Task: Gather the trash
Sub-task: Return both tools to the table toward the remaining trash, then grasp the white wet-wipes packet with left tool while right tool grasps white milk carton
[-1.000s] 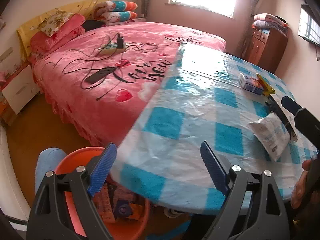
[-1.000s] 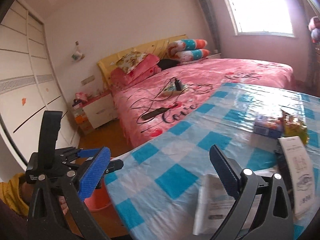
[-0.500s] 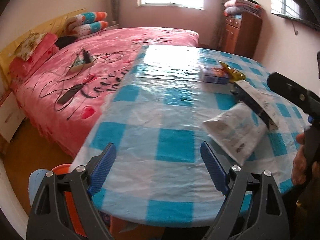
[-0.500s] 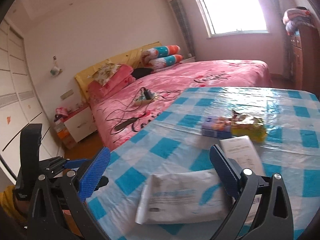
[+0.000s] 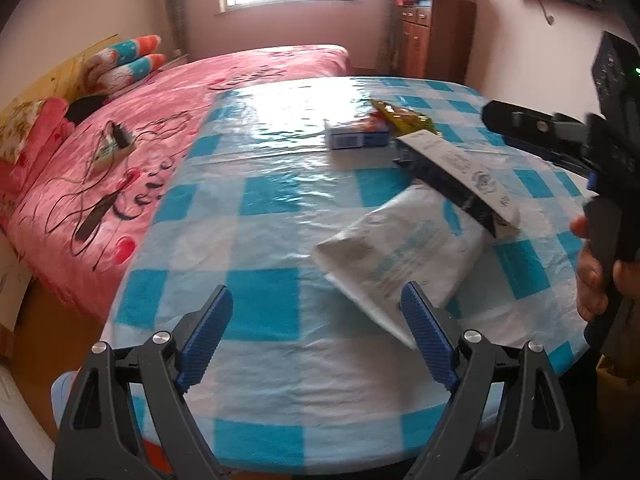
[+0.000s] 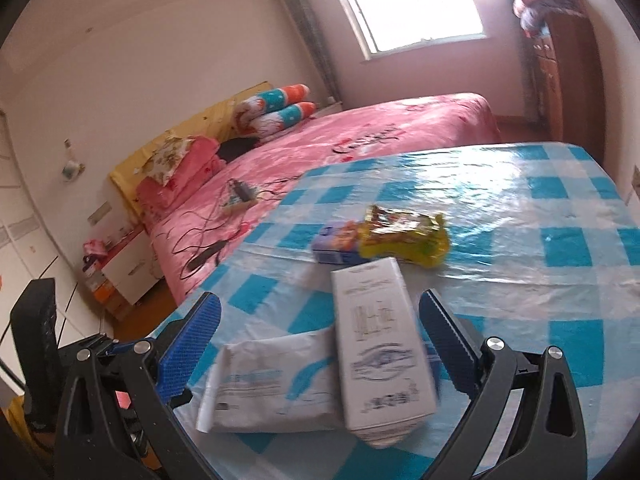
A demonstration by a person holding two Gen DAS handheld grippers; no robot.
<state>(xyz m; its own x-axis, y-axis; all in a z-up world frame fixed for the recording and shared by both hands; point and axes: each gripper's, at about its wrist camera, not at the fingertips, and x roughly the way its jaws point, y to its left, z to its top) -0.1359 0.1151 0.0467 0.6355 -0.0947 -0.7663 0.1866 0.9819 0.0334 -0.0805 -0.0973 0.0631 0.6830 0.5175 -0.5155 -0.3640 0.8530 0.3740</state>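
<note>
Where the table (image 5: 280, 380) curves toward me, both grippers hang over its blue-checked cloth with nothing in them. Left gripper (image 5: 316, 338) has its jaws wide apart over bare cloth, its right finger just short of the white pouch (image 5: 404, 256). Right gripper (image 6: 320, 342) also stands wide open, and the pouch (image 6: 272, 388) and the long carton (image 6: 380, 344) lie between its fingers in that view, though the pads touch neither. One end of the carton (image 5: 460, 168) rests across the pouch. Past them a small blue box (image 6: 336, 244) lies touching a yellow wrapper (image 6: 404, 234). A hand (image 5: 596, 268) grips the right tool's handle at the table's edge. Beyond stands the pink bed (image 6: 360, 140), cables strewn over it, then the window (image 6: 408, 0).
</note>
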